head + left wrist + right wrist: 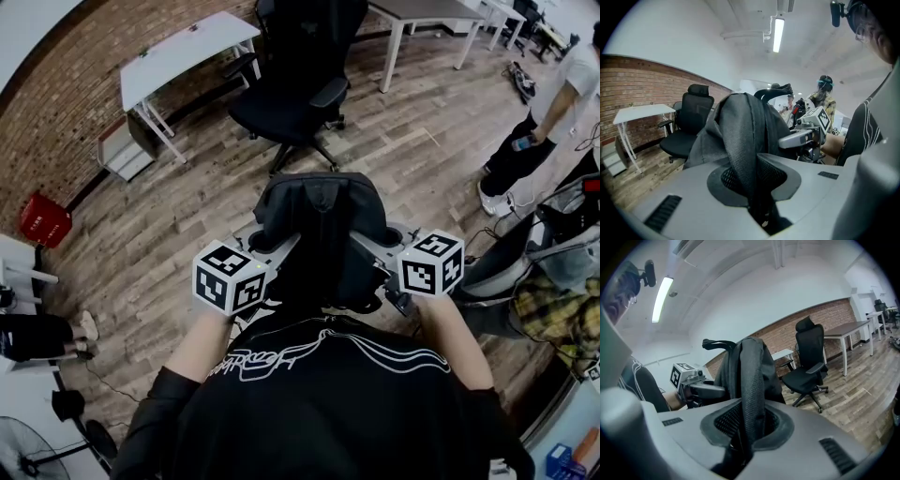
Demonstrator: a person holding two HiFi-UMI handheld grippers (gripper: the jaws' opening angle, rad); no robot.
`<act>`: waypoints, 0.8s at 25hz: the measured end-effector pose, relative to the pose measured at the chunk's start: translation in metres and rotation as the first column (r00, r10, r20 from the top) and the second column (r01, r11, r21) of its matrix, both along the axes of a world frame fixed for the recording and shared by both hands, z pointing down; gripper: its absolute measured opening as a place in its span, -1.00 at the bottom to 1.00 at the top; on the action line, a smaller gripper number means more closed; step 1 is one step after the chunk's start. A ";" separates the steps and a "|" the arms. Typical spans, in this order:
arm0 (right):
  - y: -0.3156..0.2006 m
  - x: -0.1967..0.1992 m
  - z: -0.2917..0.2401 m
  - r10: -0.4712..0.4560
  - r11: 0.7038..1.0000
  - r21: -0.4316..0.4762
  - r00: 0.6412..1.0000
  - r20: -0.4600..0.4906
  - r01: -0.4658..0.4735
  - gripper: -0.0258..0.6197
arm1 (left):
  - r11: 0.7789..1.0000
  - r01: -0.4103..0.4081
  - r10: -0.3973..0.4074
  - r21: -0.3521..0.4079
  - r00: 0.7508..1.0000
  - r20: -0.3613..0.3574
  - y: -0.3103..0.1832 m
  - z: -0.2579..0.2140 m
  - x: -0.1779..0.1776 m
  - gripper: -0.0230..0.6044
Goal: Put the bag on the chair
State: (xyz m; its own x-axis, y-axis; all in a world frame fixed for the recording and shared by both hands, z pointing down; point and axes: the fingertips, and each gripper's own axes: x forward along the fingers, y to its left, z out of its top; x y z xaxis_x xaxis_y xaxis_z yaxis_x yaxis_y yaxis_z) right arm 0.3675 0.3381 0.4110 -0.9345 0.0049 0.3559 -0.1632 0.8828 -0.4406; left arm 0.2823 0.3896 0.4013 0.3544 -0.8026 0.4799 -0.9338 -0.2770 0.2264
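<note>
A black backpack (319, 220) hangs in the air in front of me, held from both sides. My left gripper (274, 247) is shut on a black mesh strap (749, 173) of the bag, which runs up between its jaws. My right gripper (377, 246) is shut on another mesh strap (751, 408) in the same way. The bag (740, 124) fills the middle of both gripper views (746, 364). A black office chair (298, 84) stands on the wooden floor a step beyond the bag, its seat bare. The chair (689, 124) appears left of the bag in the left gripper view and right of it (808, 364) in the right gripper view.
A white desk (187, 47) stands against the brick wall left of the chair, and a grey table (422, 14) lies behind it to the right. A person (539, 117) stands at the right and another sits lower right (553, 281). A red crate (44, 220) sits at the left.
</note>
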 end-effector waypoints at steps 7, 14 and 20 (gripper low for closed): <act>-0.066 -0.048 0.015 0.046 0.998 -0.049 0.999 -0.019 -0.047 -0.75 | 0.999 -0.037 0.036 -0.034 0.999 -0.016 -0.070 0.014 -0.050 -0.67; -0.135 -0.115 0.032 0.056 0.994 -0.089 0.996 -0.070 -0.062 -0.75 | 0.995 -0.033 0.027 -0.089 0.998 -0.064 -0.140 0.035 -0.118 -0.67; -0.200 -0.188 0.054 0.038 0.989 -0.137 0.994 -0.107 -0.053 -0.75 | 0.990 -0.018 0.006 -0.139 0.996 -0.090 -0.204 0.058 -0.190 -0.67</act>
State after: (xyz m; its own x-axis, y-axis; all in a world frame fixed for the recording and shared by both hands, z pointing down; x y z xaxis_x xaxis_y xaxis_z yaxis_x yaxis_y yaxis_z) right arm 0.1796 0.1385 0.4647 -0.8929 0.0196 0.4498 -0.2530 0.8046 -0.5372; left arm 0.0920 0.1857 0.4594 0.4102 -0.7253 0.5529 -0.9048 -0.2477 0.3463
